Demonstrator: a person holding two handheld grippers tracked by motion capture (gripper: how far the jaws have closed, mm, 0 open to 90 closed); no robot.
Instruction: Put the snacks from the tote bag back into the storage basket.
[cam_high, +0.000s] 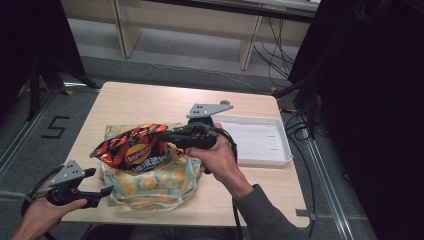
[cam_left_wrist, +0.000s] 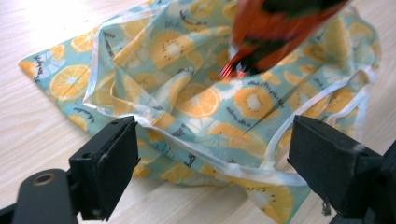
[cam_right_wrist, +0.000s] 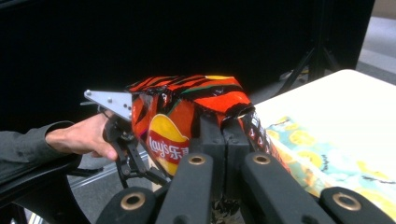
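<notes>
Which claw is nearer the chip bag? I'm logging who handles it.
Right. The right claw is shut on the chip bag, holding it above the orange-print cloth bag. The left claw is open at the cloth's near-left edge, off the chips.

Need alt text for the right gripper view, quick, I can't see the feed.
The right gripper is shut on a red Lay's chip bag, held up over the orange-print cloth bag on the table. Behind it, the left gripper sits in the person's hand.
</notes>
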